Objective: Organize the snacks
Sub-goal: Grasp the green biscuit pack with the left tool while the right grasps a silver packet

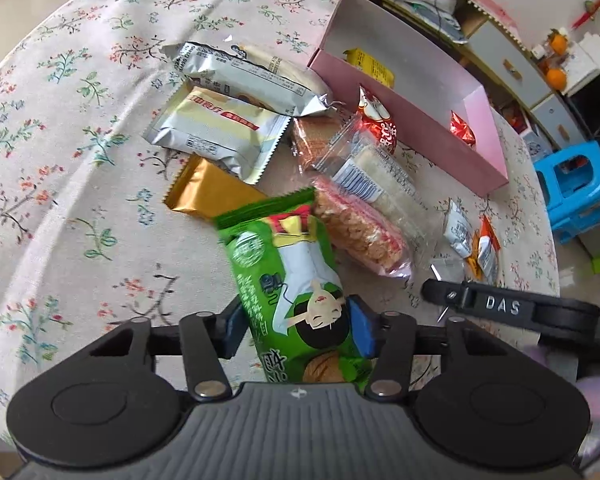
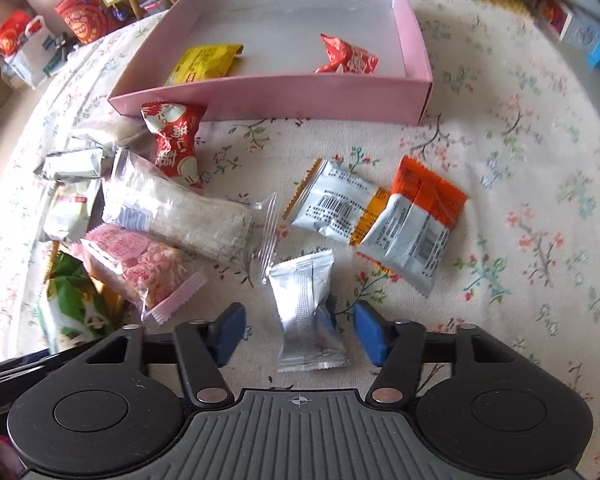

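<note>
My left gripper point(image 1: 298, 330) is shut on a green snack packet point(image 1: 288, 272), its blue pads pressing both sides. A pile of wrapped snacks point(image 1: 260, 120) lies ahead of it on the floral tablecloth. The pink box point(image 1: 416, 128) stands at the far right and holds a yellow packet point(image 2: 206, 62) and a red packet point(image 2: 346, 56). My right gripper point(image 2: 300, 334) is open, its pads apart on either side of a small silver packet point(image 2: 306, 316) that lies on the cloth. The pink box point(image 2: 284, 94) is straight ahead of it.
Two orange-and-silver packets point(image 2: 380, 216) lie right of centre. A clear rice-cracker pack point(image 2: 180, 208), a pink pack point(image 2: 140, 264) and a red candy point(image 2: 176, 140) lie to the left. A blue stool point(image 1: 576, 188) and cabinets stand beyond the table edge.
</note>
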A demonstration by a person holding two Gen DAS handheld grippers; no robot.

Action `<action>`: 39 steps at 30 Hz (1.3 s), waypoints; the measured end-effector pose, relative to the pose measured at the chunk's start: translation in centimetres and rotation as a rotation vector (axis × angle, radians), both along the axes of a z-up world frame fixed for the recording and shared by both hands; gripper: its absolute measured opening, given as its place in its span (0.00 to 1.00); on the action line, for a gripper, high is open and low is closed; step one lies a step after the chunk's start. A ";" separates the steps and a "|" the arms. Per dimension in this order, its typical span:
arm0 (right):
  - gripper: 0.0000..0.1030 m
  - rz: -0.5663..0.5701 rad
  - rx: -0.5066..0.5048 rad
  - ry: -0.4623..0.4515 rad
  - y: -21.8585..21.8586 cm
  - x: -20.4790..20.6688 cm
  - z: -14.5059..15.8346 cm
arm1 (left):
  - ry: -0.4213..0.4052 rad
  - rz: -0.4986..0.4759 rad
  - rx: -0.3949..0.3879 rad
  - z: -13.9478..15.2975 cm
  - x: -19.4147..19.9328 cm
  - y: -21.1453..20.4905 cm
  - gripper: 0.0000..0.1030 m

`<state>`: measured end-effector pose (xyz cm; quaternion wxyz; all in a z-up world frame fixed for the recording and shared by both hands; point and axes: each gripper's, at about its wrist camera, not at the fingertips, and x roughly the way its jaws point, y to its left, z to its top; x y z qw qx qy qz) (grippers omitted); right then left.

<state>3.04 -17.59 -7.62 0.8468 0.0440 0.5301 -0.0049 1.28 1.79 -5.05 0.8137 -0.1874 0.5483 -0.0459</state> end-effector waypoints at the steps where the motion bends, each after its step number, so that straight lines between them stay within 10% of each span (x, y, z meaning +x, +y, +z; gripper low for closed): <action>1: 0.36 0.002 -0.012 -0.004 0.1 0.0 0.0 | -0.004 -0.010 0.000 0.0 -0.2 0.3 0.43; 39: 0.25 -0.046 0.172 -0.115 -0.6 1.0 5.3 | -0.132 -0.152 -0.143 4.0 0.4 4.0 0.40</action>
